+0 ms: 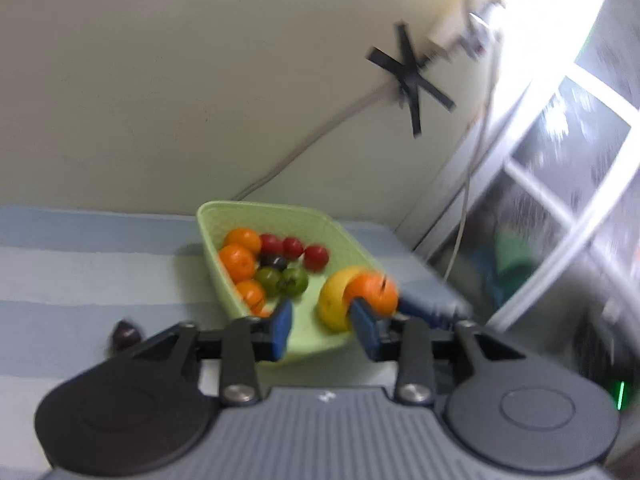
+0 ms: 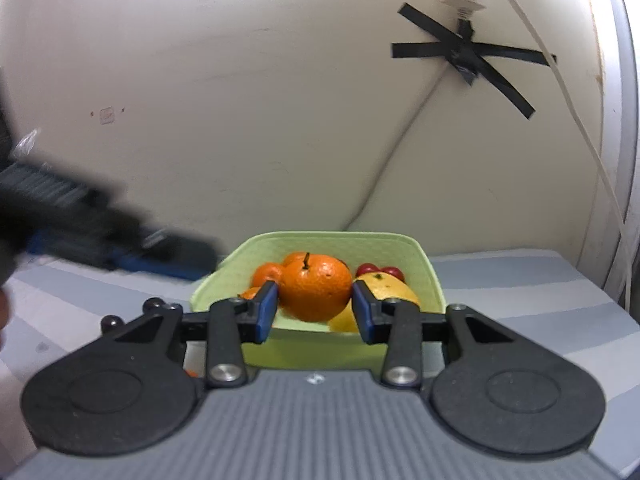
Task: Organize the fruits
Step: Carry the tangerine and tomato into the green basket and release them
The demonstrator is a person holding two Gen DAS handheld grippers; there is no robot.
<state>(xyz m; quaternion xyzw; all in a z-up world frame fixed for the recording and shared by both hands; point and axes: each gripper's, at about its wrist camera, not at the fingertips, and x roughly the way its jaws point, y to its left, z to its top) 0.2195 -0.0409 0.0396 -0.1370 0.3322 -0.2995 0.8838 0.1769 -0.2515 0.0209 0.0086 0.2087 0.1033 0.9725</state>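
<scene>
Right gripper (image 2: 314,307) clamped an orange (image 2: 315,290) between its blue pads, held just over the near rim of the green basket (image 2: 428,276). Left gripper (image 1: 322,326) sat open and empty above the basket's near edge. Farther in lay a yellow fruit (image 1: 332,300), oranges, green and red fruits; a dark fruit (image 1: 125,334) sat on the striped table (image 1: 80,260).

Stemmed orange (image 2: 315,290) above green basket (image 2: 428,276), lemon (image 2: 394,292) beside it, small fruits inside
</scene>
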